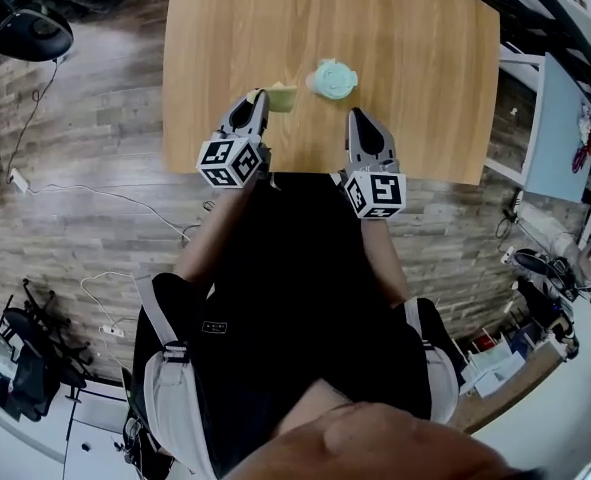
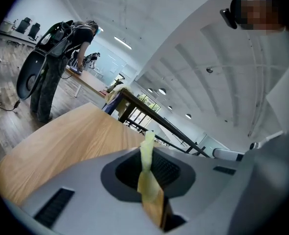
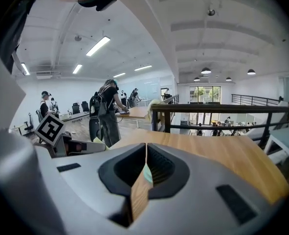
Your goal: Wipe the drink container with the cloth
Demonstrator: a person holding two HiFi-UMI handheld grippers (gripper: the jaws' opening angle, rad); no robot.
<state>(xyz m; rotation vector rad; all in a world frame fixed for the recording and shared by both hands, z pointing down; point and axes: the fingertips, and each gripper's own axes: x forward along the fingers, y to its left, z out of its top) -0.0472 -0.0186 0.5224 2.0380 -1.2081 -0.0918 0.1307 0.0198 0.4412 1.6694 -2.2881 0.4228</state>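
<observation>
A mint-green drink container (image 1: 332, 78) lies on the wooden table (image 1: 415, 58), near its front edge. My left gripper (image 1: 260, 96) rests left of it, shut on a small yellow-green cloth (image 1: 284, 98) that sticks out toward the container. In the left gripper view the cloth (image 2: 145, 176) runs as a pinched strip up between the closed jaws of that gripper (image 2: 147, 153). My right gripper (image 1: 358, 115) sits just in front of the container, apart from it, and is shut and empty. Through its closed jaws (image 3: 146, 156) only a sliver of the mint container (image 3: 147, 173) shows.
The table's front edge (image 1: 325, 173) lies right under both grippers. White cables (image 1: 105, 198) trail over the wood floor on the left. A light blue panel (image 1: 565, 138) stands at the right. In the right gripper view a railing (image 3: 222, 109) and a standing person (image 3: 107, 111) are beyond the table.
</observation>
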